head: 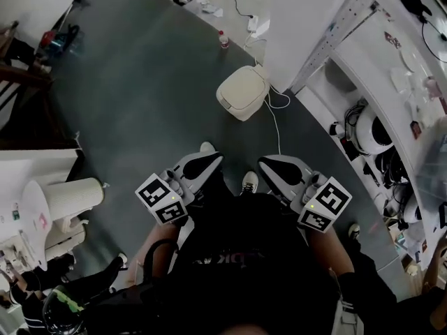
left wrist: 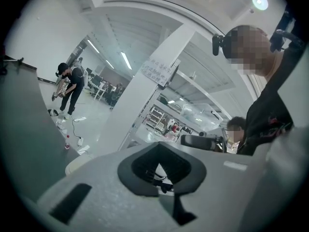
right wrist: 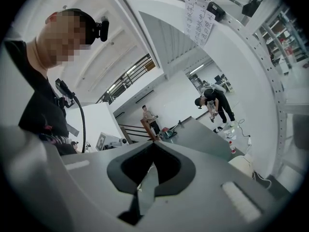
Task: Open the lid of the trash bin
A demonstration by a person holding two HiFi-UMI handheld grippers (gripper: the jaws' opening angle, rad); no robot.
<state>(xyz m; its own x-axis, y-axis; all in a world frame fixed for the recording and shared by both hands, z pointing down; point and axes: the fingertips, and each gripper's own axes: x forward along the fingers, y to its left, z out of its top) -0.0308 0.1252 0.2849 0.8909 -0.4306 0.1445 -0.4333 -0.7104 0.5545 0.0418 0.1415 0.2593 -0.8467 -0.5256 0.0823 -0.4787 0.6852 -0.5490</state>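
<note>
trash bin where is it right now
In the head view the trash bin stands on the grey floor just above centre, at the foot of the white pillar to its right, with a small bottle beyond it.

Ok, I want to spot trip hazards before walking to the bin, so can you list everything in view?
trash bin: one, cream, lid closed, on the dark floor ahead
bottle: one, red cap, on the floor beyond the bin
cable: one, white, along the floor from the bin toward the person
pillar: one, white, right of the bin
shelves: white, cluttered, right edge
bystanders: two, far across the floor, one bending over
shoes: two, white, below the grippers
left gripper: one, white and black, fingers shut, empty
right gripper: one, white and black, fingers shut, empty
</note>
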